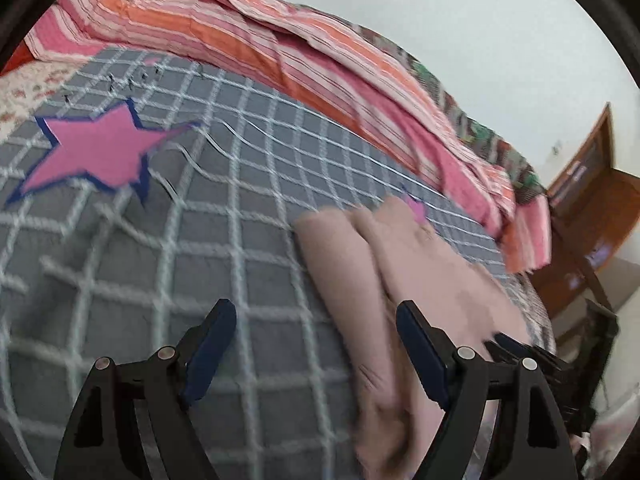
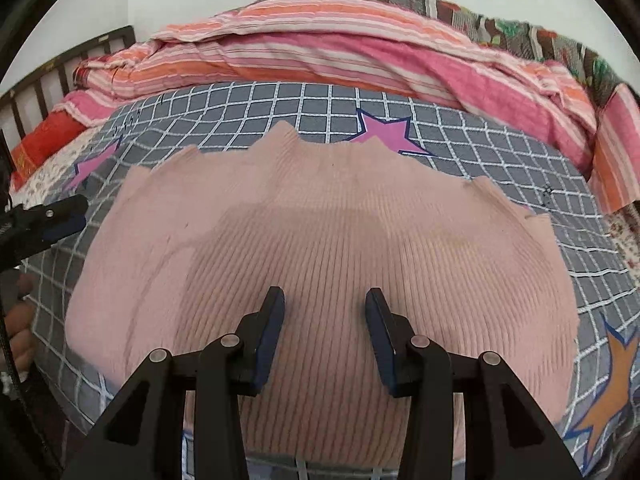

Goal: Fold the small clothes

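Observation:
A small pink ribbed knit garment (image 2: 320, 240) lies spread flat on the grey checked bed cover (image 2: 500, 152), its scalloped edge at the far side. My right gripper (image 2: 325, 304) is open and empty, just above the garment's near middle. My left gripper (image 1: 316, 320) is open and empty, over the cover at the garment's left edge (image 1: 400, 280). The left gripper also shows at the left of the right wrist view (image 2: 60, 212), beside the garment. The right gripper shows at the right of the left wrist view (image 1: 516, 348).
A rumpled pink and orange striped quilt (image 2: 340, 48) lies along the far side of the bed. Pink star patches (image 1: 96, 148) mark the cover. A dark headboard rail (image 2: 60, 64) is at far left. A wooden cabinet (image 1: 592, 200) stands past the bed.

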### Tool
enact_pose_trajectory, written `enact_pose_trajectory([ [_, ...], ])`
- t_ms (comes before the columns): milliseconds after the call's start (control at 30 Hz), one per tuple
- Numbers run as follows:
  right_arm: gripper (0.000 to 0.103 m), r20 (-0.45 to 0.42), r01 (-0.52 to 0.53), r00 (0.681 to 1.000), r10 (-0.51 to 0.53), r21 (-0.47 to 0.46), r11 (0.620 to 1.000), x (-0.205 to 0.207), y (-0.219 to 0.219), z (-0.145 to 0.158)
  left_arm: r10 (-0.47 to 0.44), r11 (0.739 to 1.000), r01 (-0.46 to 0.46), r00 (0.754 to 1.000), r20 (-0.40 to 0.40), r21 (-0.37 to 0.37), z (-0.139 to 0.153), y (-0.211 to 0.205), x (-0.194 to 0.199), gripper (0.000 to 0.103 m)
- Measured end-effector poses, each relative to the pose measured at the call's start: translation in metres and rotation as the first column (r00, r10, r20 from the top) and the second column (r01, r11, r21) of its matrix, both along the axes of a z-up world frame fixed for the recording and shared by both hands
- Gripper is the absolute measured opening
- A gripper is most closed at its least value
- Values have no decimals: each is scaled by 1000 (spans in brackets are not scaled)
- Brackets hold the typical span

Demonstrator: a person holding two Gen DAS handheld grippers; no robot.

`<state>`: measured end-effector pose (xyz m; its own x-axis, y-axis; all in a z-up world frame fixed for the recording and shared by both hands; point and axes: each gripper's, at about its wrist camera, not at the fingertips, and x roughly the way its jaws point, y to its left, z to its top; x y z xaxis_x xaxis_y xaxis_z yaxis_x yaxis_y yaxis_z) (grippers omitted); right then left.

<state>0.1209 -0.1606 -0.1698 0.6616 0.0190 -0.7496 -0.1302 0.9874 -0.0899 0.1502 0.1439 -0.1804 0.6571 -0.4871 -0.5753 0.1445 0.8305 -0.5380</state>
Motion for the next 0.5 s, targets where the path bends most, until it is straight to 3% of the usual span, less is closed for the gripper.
enact_pose_trajectory([
  [300, 42, 53, -25, 998, 28, -60, 998, -49, 4, -14, -95, 994, 93, 995, -27, -47, -19, -32, -63, 81],
  [500, 42, 43, -61, 997, 61, 2, 998, -85, -10, -16, -137, 990, 135, 989, -48, -43, -25, -58, -81, 81],
])
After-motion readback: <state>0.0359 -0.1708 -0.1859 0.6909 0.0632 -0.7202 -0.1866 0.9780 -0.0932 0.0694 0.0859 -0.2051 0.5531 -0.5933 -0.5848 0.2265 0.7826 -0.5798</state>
